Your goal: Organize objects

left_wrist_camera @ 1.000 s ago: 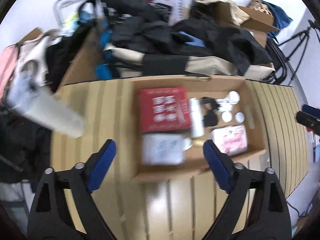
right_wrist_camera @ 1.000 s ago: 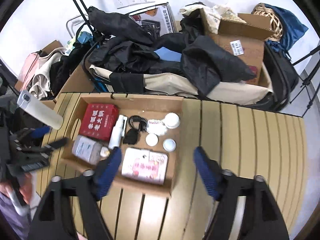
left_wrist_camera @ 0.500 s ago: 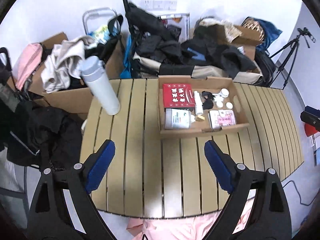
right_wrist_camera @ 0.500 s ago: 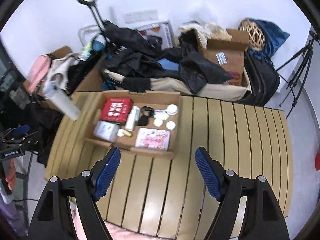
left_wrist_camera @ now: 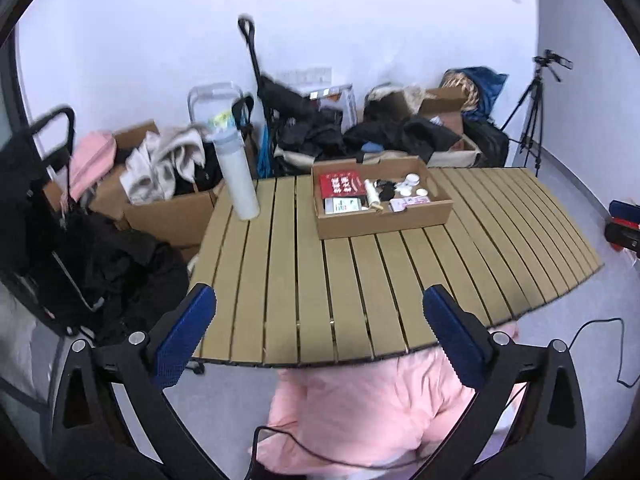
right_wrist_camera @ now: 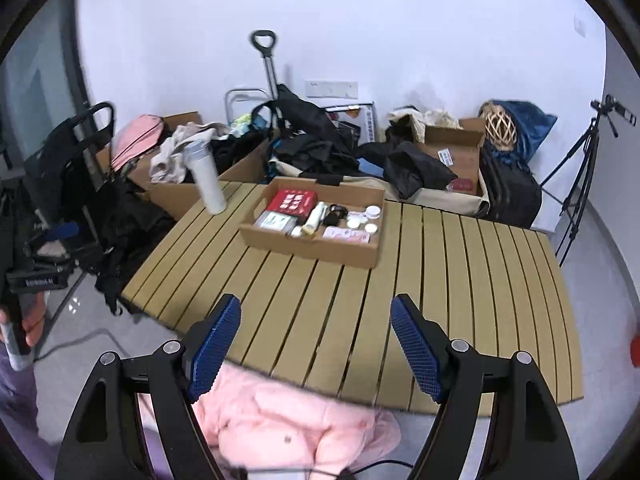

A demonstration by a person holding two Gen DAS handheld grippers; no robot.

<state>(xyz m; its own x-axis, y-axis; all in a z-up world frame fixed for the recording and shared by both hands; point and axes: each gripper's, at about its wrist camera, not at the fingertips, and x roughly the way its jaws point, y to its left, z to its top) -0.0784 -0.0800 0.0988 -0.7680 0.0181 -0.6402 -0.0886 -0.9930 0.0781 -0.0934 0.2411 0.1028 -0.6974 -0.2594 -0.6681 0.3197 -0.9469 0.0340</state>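
Observation:
A shallow cardboard box [left_wrist_camera: 380,222] [right_wrist_camera: 312,246] sits at the far side of the slatted wooden table [left_wrist_camera: 360,280] [right_wrist_camera: 360,300]. It holds a red packet [left_wrist_camera: 340,184] [right_wrist_camera: 292,202], a white bottle [right_wrist_camera: 316,216], small white jars [left_wrist_camera: 412,184] [right_wrist_camera: 372,212] and a pink packet [left_wrist_camera: 410,202]. A tall white flask [left_wrist_camera: 238,176] [right_wrist_camera: 206,180] stands upright at the table's far left corner. My left gripper [left_wrist_camera: 320,336] hangs over the near table edge, its jaws opening with nothing between them. My right gripper [right_wrist_camera: 316,340] is open and empty, also at the near edge.
A pink padded jacket [left_wrist_camera: 360,412] [right_wrist_camera: 288,420] lies below the near table edge. Behind the table are cardboard boxes [left_wrist_camera: 168,208], dark clothes [right_wrist_camera: 320,148], a trolley handle [right_wrist_camera: 264,60] and a black suitcase [right_wrist_camera: 508,188]. A tripod [left_wrist_camera: 536,112] [right_wrist_camera: 584,168] stands at right.
Both grippers have pulled far back and up from the box, so the whole table and room show. The left jaws stand wider than before.

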